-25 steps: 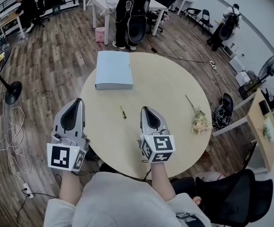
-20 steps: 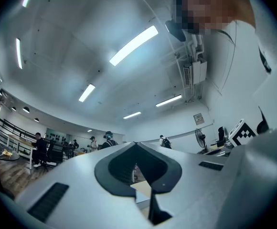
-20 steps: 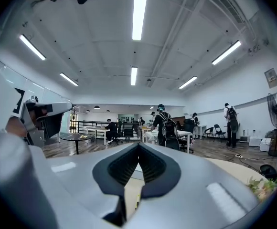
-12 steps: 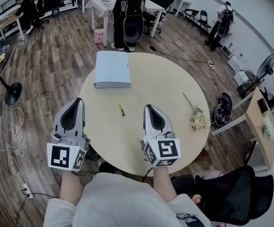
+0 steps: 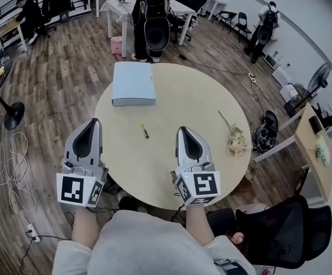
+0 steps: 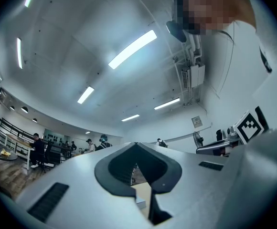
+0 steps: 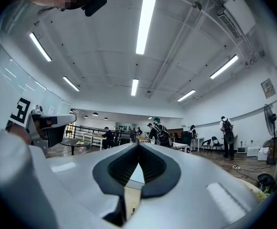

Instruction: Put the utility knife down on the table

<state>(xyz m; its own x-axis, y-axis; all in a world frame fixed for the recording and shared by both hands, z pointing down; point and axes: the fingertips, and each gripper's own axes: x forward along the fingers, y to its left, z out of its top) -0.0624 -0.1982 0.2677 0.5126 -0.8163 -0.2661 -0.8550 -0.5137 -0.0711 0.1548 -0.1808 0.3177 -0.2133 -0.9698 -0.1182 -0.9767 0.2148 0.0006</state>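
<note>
Your utility knife (image 5: 145,131), near the middle of the table (image 5: 200,96), is too small to tell whether its blade is out. Your left gripper (image 5: 93,122) and right gripper (image 5: 182,130) hide parts of the table's near edge; your torso hides the rest.

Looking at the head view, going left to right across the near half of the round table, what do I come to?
left gripper → utility knife → right gripper → bunch of dried flowers
</note>
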